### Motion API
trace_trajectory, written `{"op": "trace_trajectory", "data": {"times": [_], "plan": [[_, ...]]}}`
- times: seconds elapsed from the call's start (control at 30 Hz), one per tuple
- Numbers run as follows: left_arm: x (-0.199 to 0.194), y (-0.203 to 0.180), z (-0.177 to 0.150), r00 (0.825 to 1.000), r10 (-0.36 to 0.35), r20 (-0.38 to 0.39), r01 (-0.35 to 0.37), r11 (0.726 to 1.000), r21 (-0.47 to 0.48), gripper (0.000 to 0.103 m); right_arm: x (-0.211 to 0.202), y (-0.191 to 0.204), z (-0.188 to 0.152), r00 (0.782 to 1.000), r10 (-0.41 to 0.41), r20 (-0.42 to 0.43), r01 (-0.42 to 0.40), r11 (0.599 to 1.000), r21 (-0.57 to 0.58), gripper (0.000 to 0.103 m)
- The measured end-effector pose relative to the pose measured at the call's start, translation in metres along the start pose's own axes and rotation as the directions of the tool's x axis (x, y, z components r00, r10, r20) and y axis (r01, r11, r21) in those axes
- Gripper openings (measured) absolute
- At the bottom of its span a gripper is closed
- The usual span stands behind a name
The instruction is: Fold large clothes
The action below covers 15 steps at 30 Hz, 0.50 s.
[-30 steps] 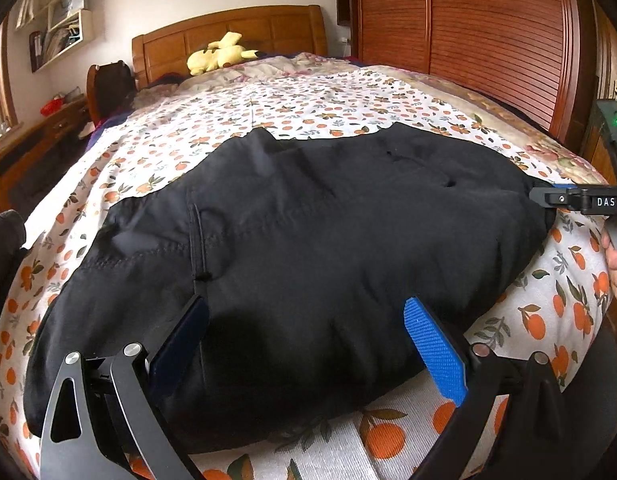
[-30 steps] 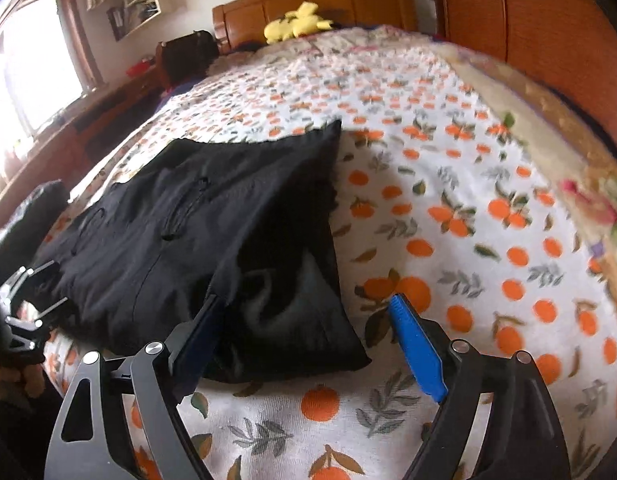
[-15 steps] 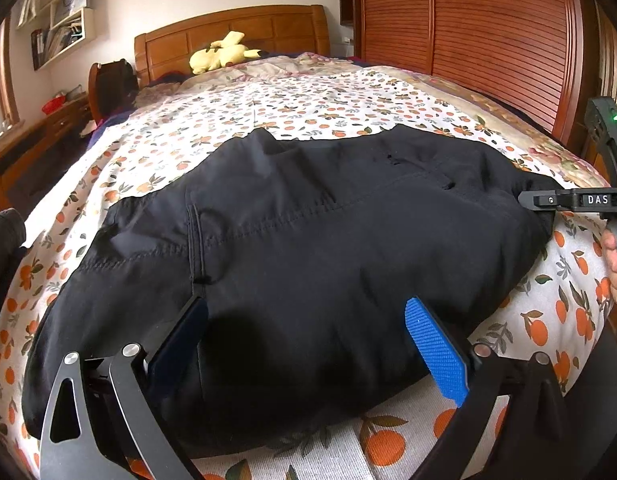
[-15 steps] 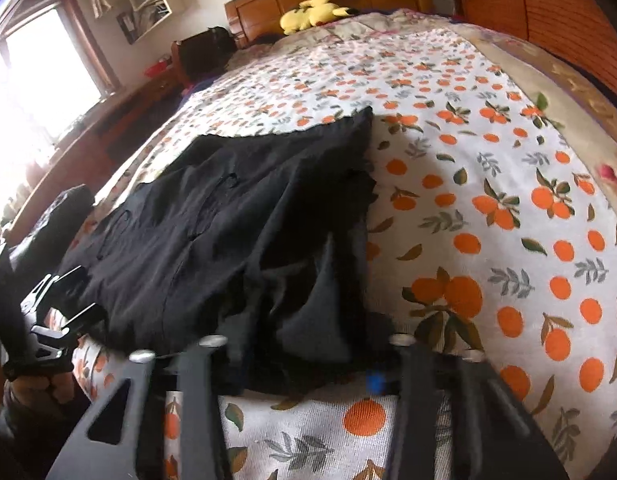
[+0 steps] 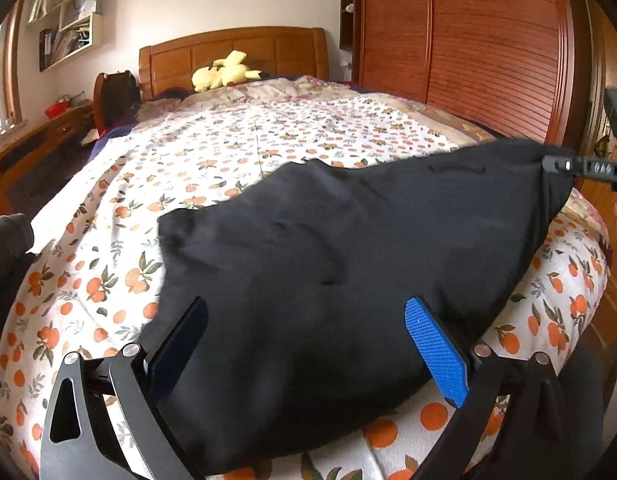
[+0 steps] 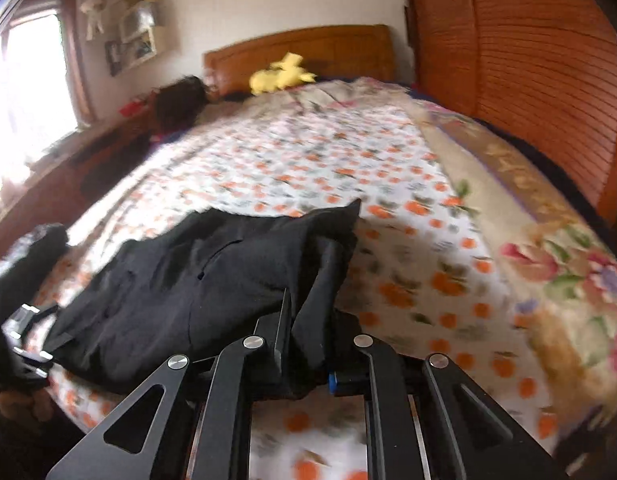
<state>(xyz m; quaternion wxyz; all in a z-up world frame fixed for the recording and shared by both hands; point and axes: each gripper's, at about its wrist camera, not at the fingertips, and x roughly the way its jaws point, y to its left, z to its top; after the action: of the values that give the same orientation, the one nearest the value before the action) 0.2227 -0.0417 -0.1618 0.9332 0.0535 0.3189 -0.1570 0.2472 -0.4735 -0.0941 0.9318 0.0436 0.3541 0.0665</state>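
Clamping bunched black garment (image 6: 212, 280), right gripper (image 6: 308, 354) lifts; left gripper (image 5: 308, 344) gapes wide.

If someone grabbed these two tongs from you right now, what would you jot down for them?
Right tongs: shut on the near right corner of the black garment, lifting it off the bed.
Left tongs: open, fingers either side of the garment's near edge, nothing pinched.
Garment: spread on the orange-print bedspread, near the foot of the bed.
Done: one corner gripped and raised.
Left: probably pinch the left side, then carry the fold over and flatten; no finished fold is visible.
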Motion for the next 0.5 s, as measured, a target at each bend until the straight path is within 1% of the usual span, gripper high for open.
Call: {"op": "trace_trajectory", "data": {"times": [0.03,0.13,0.23,0.3,0.4,0.47,0.5], "plan": [[-0.004,0.002,0.0,1.0,-0.004,0.007,0.004,1.0,-0.003,0.1,0.002,-0.005,-0.004,1.0,-0.015,-0.023,0.015,1.0,0.0,0.011],[-0.013,0.005,0.001,1.0,-0.015,0.024,0.015,1.0,-0.01,0.1,0.013,-0.012,-0.014,0.996,-0.021,-0.091,0.022,1.0,0.009,0.012],[-0.021,0.006,0.002,0.999,-0.023,0.043,0.023,1.0,-0.013,0.1,0.019,-0.012,-0.02,0.993,-0.042,-0.114,0.042,0.999,0.004,0.012],[-0.024,0.007,0.003,0.999,-0.024,0.049,0.025,1.0,-0.015,0.1,0.016,-0.009,-0.017,0.995,-0.031,-0.098,0.032,0.999,0.011,0.012],[-0.026,0.009,0.003,0.998,-0.021,0.052,0.022,1.0,-0.019,0.1,0.004,0.004,-0.007,0.999,-0.005,-0.049,0.005,1.0,-0.01,0.012],[-0.029,0.011,0.004,0.998,-0.018,0.06,0.02,1.0,-0.023,0.1,-0.006,0.025,0.003,1.0,0.01,-0.017,-0.011,0.998,-0.067,0.012],[-0.031,0.011,0.003,0.998,-0.016,0.063,0.017,1.0,-0.024,0.1,-0.012,0.039,0.01,1.0,0.031,0.003,-0.031,0.994,-0.1,0.012]]}}
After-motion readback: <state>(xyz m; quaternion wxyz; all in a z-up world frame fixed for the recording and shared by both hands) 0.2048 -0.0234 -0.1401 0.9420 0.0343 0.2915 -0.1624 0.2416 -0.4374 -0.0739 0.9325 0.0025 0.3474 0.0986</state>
